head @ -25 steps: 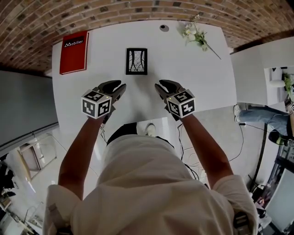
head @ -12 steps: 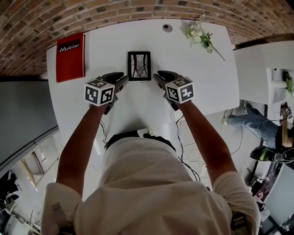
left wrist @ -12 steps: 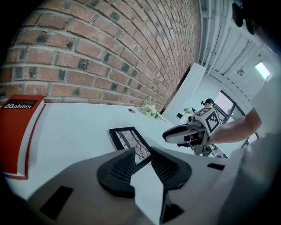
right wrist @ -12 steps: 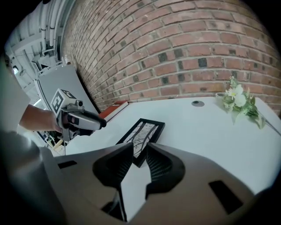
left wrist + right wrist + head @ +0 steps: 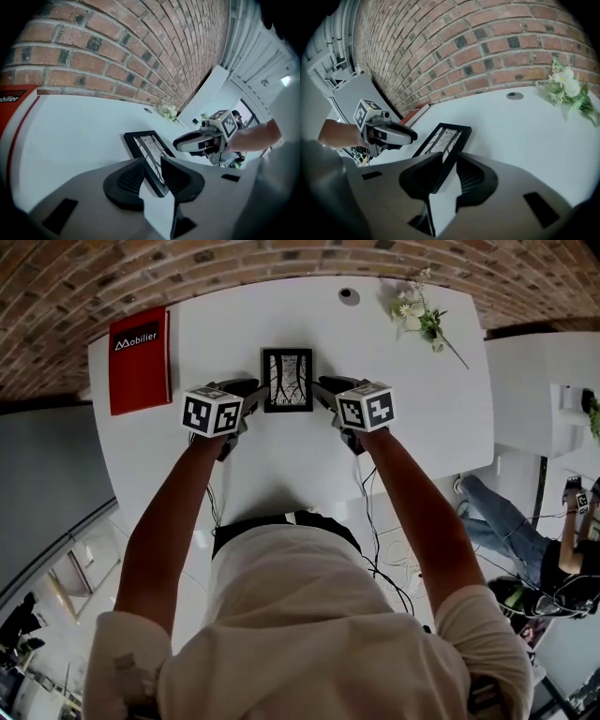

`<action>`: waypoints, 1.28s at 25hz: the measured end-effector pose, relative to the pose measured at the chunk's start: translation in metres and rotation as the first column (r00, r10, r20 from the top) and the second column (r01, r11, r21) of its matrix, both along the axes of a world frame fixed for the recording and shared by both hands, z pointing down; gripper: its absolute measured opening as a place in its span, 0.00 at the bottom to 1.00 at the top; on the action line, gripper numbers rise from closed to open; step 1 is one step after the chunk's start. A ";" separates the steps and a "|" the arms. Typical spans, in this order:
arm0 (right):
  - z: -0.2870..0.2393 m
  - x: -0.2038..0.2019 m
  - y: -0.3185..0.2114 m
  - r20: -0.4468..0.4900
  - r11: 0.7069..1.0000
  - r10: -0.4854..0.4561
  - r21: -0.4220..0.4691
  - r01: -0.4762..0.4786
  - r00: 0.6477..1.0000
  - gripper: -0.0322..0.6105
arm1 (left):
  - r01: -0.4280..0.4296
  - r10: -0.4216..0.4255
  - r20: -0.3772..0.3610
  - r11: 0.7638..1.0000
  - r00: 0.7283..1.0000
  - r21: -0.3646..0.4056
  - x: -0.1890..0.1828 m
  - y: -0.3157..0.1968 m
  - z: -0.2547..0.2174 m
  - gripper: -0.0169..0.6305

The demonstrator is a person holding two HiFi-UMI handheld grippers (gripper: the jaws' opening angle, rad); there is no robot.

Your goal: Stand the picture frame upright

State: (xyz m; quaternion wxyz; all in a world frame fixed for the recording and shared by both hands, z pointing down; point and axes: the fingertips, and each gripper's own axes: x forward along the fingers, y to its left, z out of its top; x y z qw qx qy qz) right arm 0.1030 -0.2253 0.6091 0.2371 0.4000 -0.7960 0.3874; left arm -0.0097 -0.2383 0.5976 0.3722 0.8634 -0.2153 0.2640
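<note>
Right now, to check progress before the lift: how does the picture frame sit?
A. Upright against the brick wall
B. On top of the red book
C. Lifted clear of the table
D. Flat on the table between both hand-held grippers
D: the picture frame lies face up on the white table, with the left hand-held gripper and right hand-held gripper straddling its side edges.

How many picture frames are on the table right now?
1. The picture frame lies flat on the white table, its left edge between the left gripper's open jaws and its right edge between the right gripper's. No others show.
</note>
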 end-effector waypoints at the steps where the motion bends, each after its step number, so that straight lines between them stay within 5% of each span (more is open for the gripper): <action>1: 0.003 0.000 -0.002 0.002 1.000 -0.001 -0.009 0.001 1.000 0.19 | -0.002 0.002 0.004 1.000 1.000 -0.006 0.001 -0.002 0.003 0.20; 15: 0.023 -0.010 -0.014 0.069 0.991 -0.025 -0.128 0.033 0.997 0.19 | -0.006 0.006 0.001 0.997 1.000 -0.080 0.011 -0.009 0.025 0.20; 24: 0.024 -0.010 -0.014 0.101 0.987 0.002 -0.159 0.015 0.995 0.19 | 0.008 0.004 0.107 0.994 0.994 -0.110 0.015 -0.009 0.036 0.18; 32: 0.020 -0.010 -0.013 0.102 0.989 0.006 -0.147 0.010 0.995 0.19 | 0.023 -0.013 0.127 0.997 0.992 -0.076 0.013 -0.008 0.031 0.16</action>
